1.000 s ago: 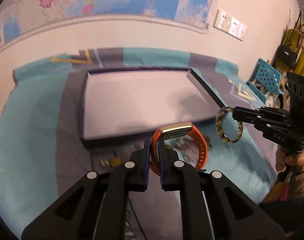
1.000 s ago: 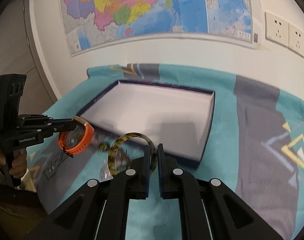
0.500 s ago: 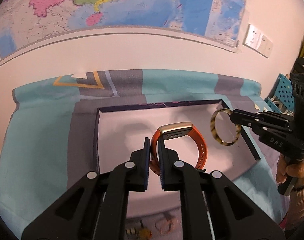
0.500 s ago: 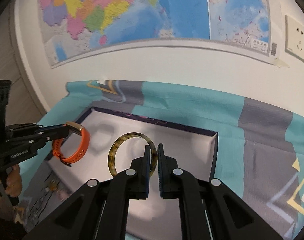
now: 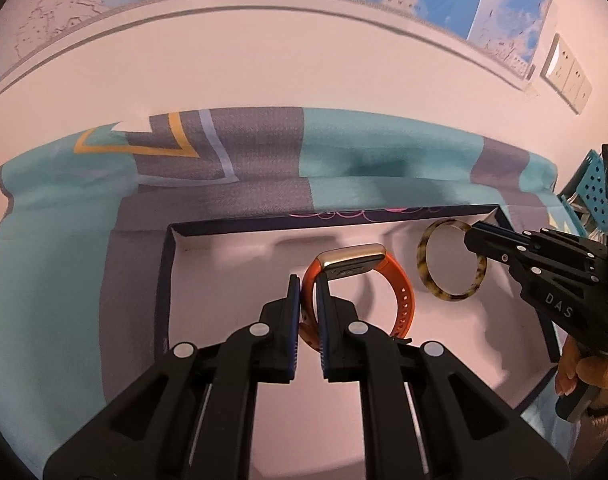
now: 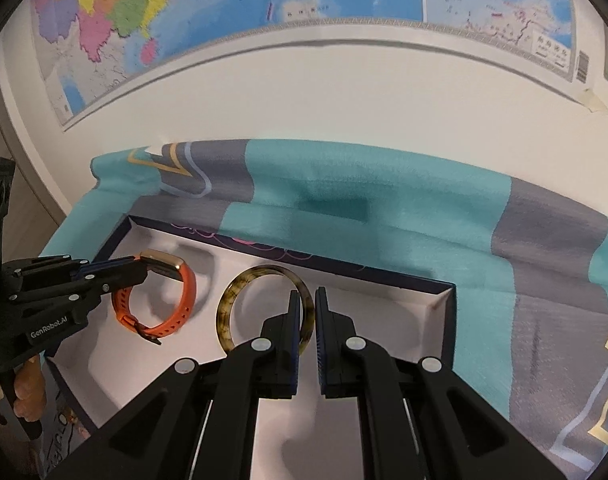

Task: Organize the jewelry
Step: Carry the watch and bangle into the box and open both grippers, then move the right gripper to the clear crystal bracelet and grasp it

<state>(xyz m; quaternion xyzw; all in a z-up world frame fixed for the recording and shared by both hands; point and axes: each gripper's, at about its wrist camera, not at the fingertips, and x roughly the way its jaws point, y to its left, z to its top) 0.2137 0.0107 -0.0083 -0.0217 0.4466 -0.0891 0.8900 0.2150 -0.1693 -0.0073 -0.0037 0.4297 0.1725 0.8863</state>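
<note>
Our left claw (image 5: 309, 284) pinches an orange watch band (image 5: 388, 280); our right claw (image 6: 314, 300) pinches a tortoiseshell bangle (image 6: 228, 308). Both rings hang upright, side by side, above the white floor of the open box (image 6: 388, 320) directly beneath them on the cloth-covered desk (image 6: 424, 208).

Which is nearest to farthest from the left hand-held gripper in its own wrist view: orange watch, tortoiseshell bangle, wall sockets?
1. Orange watch, clamped in the left hand-held gripper.
2. Tortoiseshell bangle, to the right, over the box.
3. Wall sockets, upper right on the wall.
</note>
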